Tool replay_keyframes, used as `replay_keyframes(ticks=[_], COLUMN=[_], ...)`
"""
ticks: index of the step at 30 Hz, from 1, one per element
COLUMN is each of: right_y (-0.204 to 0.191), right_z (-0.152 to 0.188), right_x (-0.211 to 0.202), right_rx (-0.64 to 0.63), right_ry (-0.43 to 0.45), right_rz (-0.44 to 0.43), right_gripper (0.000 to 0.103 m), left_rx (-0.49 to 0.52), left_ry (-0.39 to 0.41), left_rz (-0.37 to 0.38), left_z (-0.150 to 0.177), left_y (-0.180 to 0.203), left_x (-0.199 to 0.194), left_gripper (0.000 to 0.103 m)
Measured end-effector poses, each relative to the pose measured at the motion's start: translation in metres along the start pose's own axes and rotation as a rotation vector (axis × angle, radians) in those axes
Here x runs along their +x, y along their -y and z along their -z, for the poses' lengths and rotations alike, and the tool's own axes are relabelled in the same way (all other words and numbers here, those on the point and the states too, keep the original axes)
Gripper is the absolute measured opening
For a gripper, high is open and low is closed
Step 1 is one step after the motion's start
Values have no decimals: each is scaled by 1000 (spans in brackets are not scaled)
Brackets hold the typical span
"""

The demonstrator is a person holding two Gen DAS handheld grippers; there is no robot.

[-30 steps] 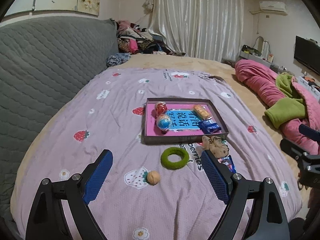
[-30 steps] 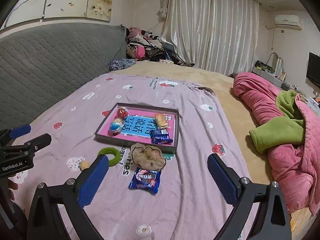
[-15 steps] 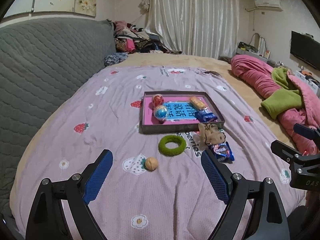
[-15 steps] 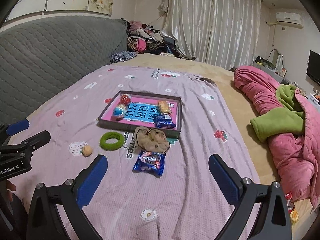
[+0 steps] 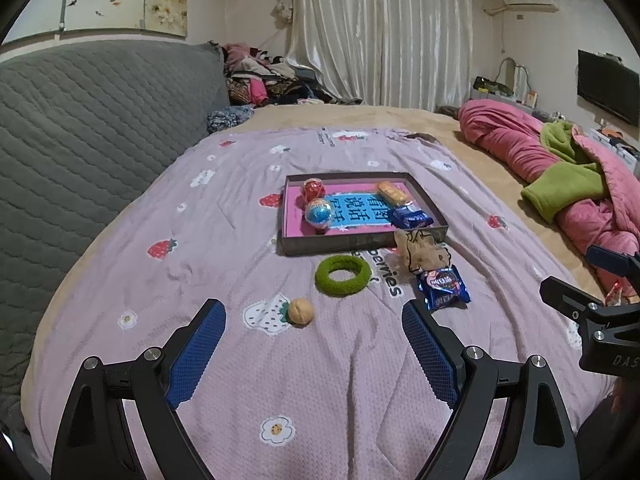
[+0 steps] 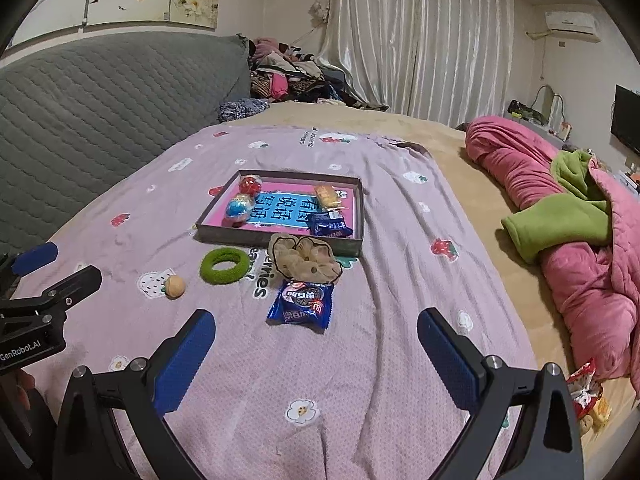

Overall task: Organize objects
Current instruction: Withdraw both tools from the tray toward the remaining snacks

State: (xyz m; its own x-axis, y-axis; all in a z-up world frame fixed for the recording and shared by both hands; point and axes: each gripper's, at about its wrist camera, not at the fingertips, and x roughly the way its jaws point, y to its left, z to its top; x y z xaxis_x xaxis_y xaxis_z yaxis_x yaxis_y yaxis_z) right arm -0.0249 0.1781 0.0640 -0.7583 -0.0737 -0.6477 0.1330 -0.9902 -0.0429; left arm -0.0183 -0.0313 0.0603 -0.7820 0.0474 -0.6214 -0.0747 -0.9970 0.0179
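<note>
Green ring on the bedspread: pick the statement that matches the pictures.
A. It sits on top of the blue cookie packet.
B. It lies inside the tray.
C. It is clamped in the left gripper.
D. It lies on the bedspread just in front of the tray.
D. The green ring lies flat on the bedspread, just outside the near wall of the tray, touching neither gripper.

The left gripper (image 6: 36, 276) carries "GenRobot.AI" on its body, the tray (image 5: 360, 242) floor shows "看图说话" upside down, and the purple bedspread (image 5: 240, 360) reads "berries" beside the tray's near edge.
</note>
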Motion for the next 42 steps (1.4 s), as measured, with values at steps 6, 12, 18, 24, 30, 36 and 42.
replay_keyframes(ticks=[6,12,18,24,30,36,42], right_y=[4,4,6,3,-2,-6,-8], right_z=[7,15,22,31,35,41,48], right_x=[7,19,23,26,31,39,49], right_rx=[6,1,4,-4,-11,-13,-13], right_ry=[-12,-43,-56,-65,-75,-90,-115], right_rz=[0,1,-4,-6,-10,-18,-25], right_gripper=[102,102,102,102,102,102,102], left_rx=[8,7,1,0,1,-2,-7], left_ry=[-28,-71,-100,-127,-136,-154,-176], left_rz=[4,4,4,1,3,4,6], left_z=[7,16,27,41,46,51,59], left_y=[4,6,5,3,4,2,1], left_x=[11,27,35,43,50,56,66], left_gripper=[91,91,91,91,91,91,91])
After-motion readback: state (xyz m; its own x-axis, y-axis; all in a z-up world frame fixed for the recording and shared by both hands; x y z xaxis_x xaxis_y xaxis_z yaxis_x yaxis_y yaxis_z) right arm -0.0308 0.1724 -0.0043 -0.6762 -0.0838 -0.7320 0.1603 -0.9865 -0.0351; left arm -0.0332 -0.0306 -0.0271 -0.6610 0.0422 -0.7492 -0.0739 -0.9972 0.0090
